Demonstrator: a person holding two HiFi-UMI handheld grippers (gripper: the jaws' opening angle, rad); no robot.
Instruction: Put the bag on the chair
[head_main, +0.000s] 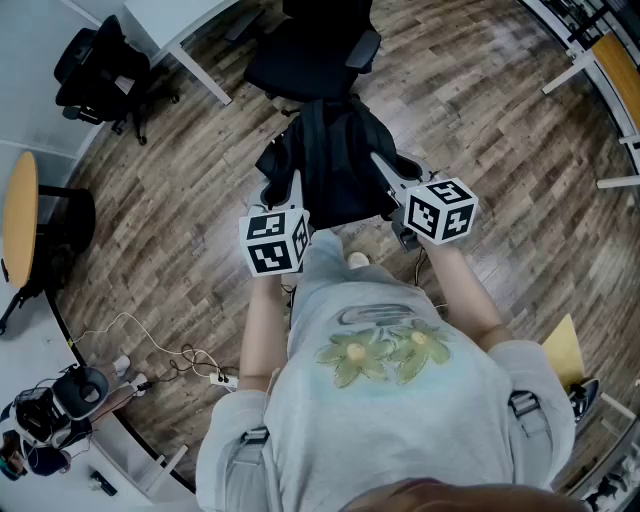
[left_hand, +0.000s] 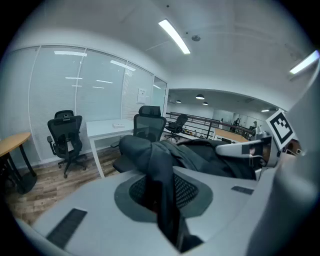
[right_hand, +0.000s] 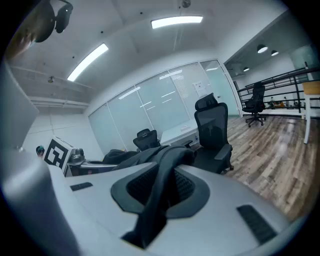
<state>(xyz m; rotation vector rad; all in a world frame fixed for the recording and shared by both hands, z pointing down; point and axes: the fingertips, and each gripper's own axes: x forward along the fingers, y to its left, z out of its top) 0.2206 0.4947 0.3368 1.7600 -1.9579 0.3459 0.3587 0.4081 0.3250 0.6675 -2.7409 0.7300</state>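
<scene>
A black bag (head_main: 335, 165) hangs in the air between my two grippers, just in front of a black office chair (head_main: 312, 45). In the head view my left gripper (head_main: 292, 192) holds the bag's left side and my right gripper (head_main: 384, 170) its right side. In the left gripper view a black strap (left_hand: 165, 200) runs through the jaws, which are shut on it, with the bag (left_hand: 205, 155) beyond and the chair (left_hand: 149, 125) behind. In the right gripper view a second strap (right_hand: 159, 192) is likewise pinched, with the chair (right_hand: 214, 135) close ahead.
A white desk (head_main: 190, 30) stands left of the chair, with a second black chair (head_main: 100, 65) beside it. A round wooden table (head_main: 20, 215) is at the left edge. Cables (head_main: 170, 355) lie on the wood floor. Desk legs (head_main: 600, 60) stand at the right.
</scene>
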